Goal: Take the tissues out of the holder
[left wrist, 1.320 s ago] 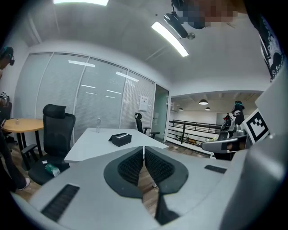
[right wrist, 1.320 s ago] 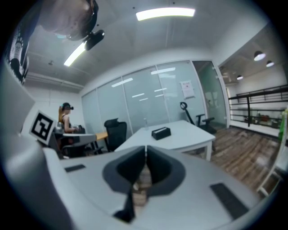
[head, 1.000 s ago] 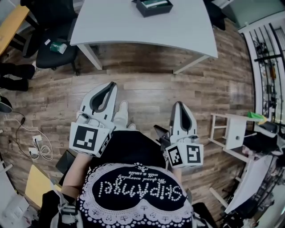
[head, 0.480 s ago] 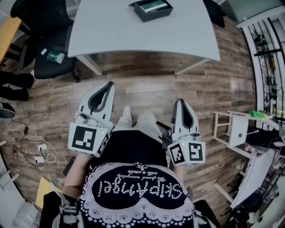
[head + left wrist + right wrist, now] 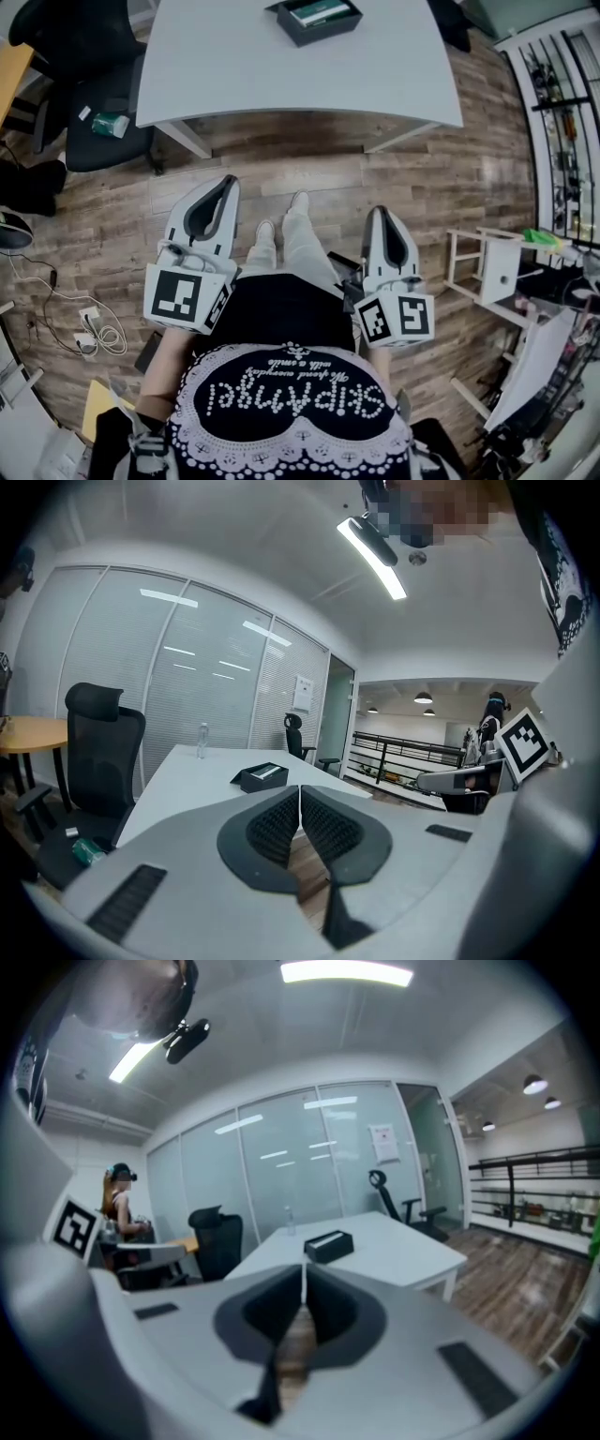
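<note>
Now the worktop (image 5: 281, 75) sits nearer than a second ago, the dark holder (image 5: 302, 28) with its tissues (image 5: 322, 12) showing whole, well back from its near edge. The left gripper (image 5: 223, 183) and the right gripper (image 5: 378, 213) keep their jaws pressed together on nothing, short of that edge.

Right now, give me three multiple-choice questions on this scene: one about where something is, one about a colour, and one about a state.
1. Where is the tissue holder?
A. on the white table
B. on the floor
C. on a chair seat

2. What colour is the holder?
A. white
B. black
C. yellow

3. How do the jaws of the left tool stand?
A. wide apart
B. closed on a tissue
C. together, with nothing between them

Answers:
1 A: the head view shows the holder on the far part of the tabletop.
2 B: its walls are dark against the pale top.
3 C: the left gripper view shows the jaws meeting, with nothing caught between them.
</note>
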{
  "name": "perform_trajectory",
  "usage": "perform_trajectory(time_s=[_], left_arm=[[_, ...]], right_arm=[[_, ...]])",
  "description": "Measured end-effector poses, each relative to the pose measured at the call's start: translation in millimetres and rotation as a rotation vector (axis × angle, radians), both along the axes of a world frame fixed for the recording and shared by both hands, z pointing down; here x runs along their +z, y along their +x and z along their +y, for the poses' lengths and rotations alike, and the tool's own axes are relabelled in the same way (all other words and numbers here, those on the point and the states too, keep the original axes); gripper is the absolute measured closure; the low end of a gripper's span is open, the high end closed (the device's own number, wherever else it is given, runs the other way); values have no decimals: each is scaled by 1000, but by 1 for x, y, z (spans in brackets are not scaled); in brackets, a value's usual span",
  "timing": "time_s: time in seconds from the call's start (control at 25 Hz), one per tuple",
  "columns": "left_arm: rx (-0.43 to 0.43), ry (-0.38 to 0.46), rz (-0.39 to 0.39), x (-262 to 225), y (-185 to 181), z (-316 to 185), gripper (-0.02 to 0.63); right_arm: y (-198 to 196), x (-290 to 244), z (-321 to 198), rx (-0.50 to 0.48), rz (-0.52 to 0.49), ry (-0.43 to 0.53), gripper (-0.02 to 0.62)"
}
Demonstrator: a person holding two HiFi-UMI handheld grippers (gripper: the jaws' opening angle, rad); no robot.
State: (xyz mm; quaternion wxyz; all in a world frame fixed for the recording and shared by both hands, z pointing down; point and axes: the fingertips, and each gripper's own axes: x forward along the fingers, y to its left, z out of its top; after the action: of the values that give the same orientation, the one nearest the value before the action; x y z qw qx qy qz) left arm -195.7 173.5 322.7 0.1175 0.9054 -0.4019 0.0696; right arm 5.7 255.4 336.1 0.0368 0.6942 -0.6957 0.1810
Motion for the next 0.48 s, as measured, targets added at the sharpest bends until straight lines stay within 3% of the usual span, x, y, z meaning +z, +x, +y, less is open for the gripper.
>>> perform_trajectory(time_s=[0.48], left_arm=[[-75,-17,0,5,10,-45,577]], right_arm=[[20,2,-52,-49,-7,-27,560]])
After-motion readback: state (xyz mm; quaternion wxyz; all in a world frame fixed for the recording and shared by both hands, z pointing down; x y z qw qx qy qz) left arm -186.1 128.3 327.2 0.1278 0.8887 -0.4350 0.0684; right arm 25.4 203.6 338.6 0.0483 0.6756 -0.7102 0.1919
